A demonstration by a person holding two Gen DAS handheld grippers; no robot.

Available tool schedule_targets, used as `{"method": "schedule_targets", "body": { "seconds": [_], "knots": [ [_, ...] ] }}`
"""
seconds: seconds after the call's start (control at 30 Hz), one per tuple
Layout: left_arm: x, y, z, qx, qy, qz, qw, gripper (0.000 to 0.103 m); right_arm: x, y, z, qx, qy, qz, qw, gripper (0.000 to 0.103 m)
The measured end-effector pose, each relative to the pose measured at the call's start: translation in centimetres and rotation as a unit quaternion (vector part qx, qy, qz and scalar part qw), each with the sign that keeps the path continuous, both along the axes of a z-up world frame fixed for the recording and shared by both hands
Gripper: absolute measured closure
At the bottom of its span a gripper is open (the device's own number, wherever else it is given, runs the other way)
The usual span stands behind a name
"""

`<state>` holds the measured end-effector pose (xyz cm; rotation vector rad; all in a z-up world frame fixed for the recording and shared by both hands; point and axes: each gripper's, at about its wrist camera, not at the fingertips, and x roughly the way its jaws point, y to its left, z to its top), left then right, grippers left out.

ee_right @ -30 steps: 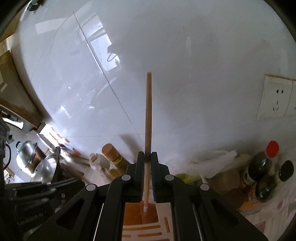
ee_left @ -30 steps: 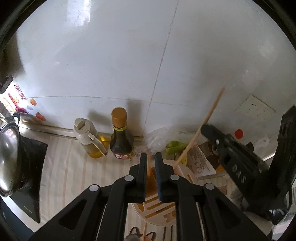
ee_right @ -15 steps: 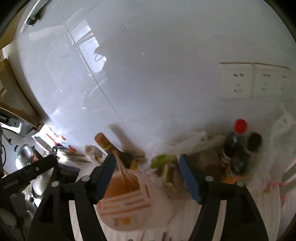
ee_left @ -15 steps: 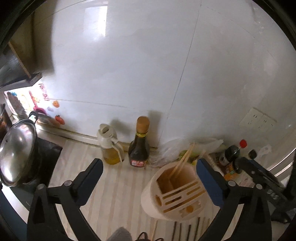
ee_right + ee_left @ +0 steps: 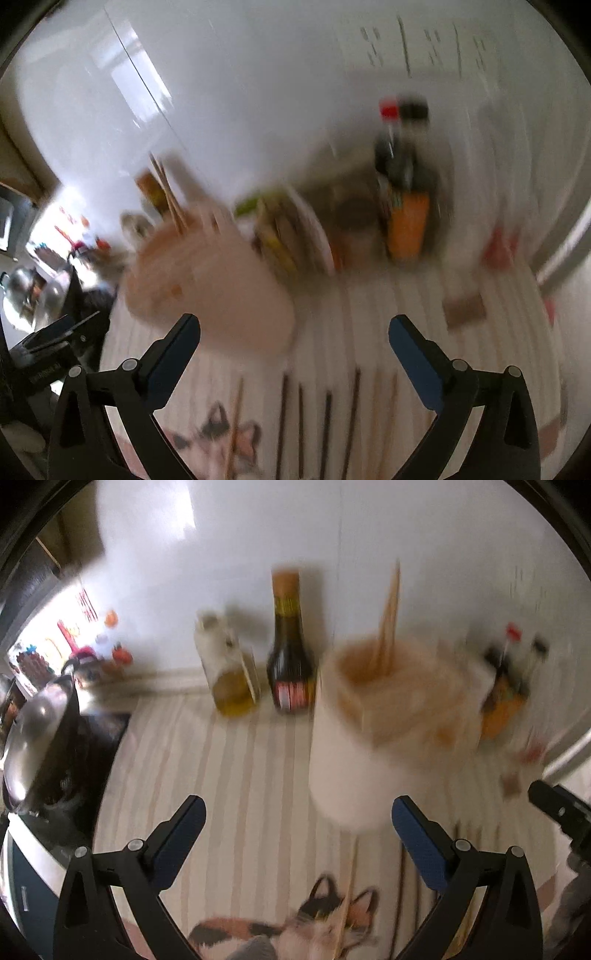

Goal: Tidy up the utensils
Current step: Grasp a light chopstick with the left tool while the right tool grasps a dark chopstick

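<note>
A pale utensil holder (image 5: 369, 738) stands on the striped mat, with two wooden chopsticks (image 5: 388, 627) upright in its back slot. My left gripper (image 5: 299, 812) is open and empty, low in front of the holder. Loose chopsticks (image 5: 347, 893) lie on the mat between its fingers. In the right wrist view the holder (image 5: 207, 280) is ahead to the left with the chopsticks (image 5: 168, 192) in it. My right gripper (image 5: 293, 328) has its jaws opening, nothing between them. Several dark and wooden chopsticks (image 5: 327, 424) lie side by side below it. Both views are blurred.
A dark sauce bottle (image 5: 290, 653) and an oil jug (image 5: 229, 672) stand against the white wall. A steel pot (image 5: 33, 738) sits on the stove at left. More bottles (image 5: 402, 177) and a bag of packets (image 5: 288, 229) crowd the back right.
Both grippers were shut on wooden chopsticks above the holder. They let go, the chopsticks now stand in it, and both grippers, now open, have dropped toward the mat in front.
</note>
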<state>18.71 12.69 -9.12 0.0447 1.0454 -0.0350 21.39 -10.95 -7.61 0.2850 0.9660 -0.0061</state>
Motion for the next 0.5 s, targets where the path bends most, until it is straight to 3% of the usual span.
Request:
{"method": "schedule_targets", "body": {
  "seconds": [0.1,0.17,0.3,0.33,0.43,0.5],
  "knots": [
    [-1.5,-0.7,-3.5,0.008,0.041,-0.01,0.9991,0.002,-1.6,-0.5,-3.9,0.015,0.057,0.0,0.998,0.02],
    [-2.1,-1.2,-5.5,0.01,0.066,-0.018,0.9976,0.006,-2.3,-0.7,-6.5,0.021,0.098,0.001,0.995,0.041],
    [-2.7,-2.4,-10.2,0.008,0.135,-0.037,0.9901,0.038,-3.3,-0.8,-10.5,0.028,0.148,0.006,0.989,0.058],
    [-2.8,-2.7,-10.8,0.008,0.144,-0.04,0.9887,0.041,-3.5,-0.7,-11.6,0.027,0.161,0.011,0.987,0.066],
    [-3.1,-3.5,-13.2,0.008,0.172,-0.054,0.9836,0.055,-3.8,-0.2,-14.1,0.024,0.188,0.02,0.982,0.076],
    [-3.3,-4.1,-14.4,0.008,0.184,-0.062,0.9809,0.063,-3.9,0.2,-15.5,0.021,0.201,0.028,0.979,0.077]
  ]
}}
